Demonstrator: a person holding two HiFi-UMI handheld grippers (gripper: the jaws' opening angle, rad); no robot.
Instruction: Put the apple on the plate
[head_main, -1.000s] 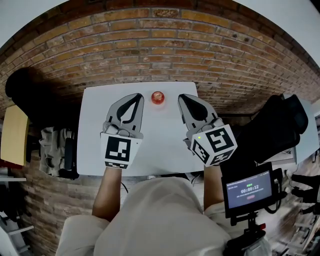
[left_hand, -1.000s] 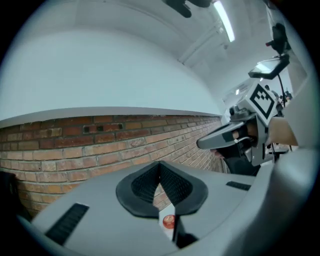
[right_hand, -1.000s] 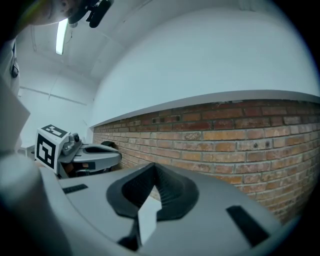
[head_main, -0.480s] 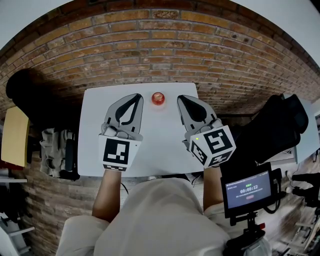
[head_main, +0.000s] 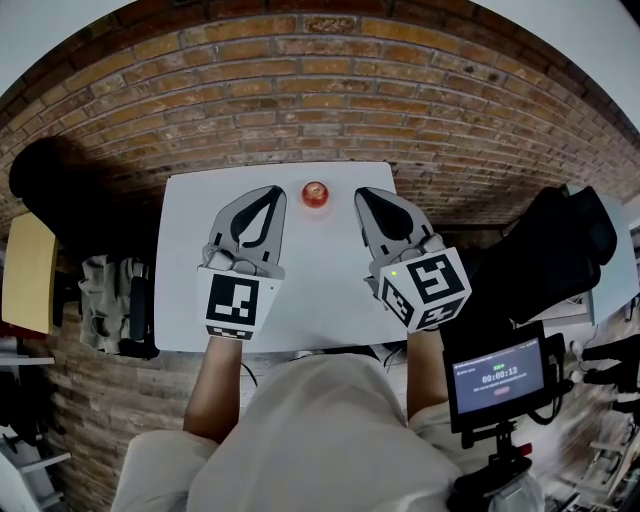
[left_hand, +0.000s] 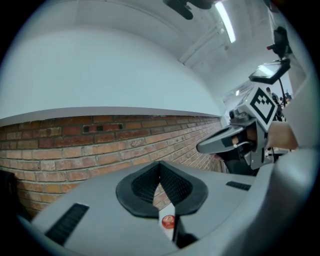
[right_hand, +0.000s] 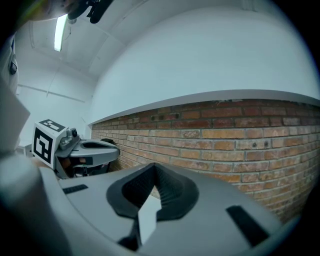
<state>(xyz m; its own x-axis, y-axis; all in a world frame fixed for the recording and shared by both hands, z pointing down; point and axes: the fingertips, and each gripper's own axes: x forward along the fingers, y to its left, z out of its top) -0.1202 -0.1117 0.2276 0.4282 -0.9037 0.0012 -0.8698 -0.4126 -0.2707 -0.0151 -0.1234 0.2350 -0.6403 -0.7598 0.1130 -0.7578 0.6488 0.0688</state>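
Note:
A small red apple (head_main: 315, 193) sits near the far edge of the white table (head_main: 320, 290), close to the brick wall. I cannot make out a plate in any view. My left gripper (head_main: 274, 191) hovers over the table just left of the apple, jaws shut and empty. My right gripper (head_main: 361, 194) hovers just right of it, also shut and empty. In the left gripper view the apple (left_hand: 168, 221) shows through the slit below the closed left gripper (left_hand: 160, 165), and the right gripper (left_hand: 210, 146) is off to the side. The right gripper view shows its own closed jaws (right_hand: 154, 168) and the left gripper (right_hand: 95, 149).
A brick wall (head_main: 330, 90) runs behind the table. A black bag (head_main: 555, 255) lies to the right, with a small screen on a stand (head_main: 497, 378) below it. A yellowish board (head_main: 26, 270) and dark gear (head_main: 115, 305) stand at the left.

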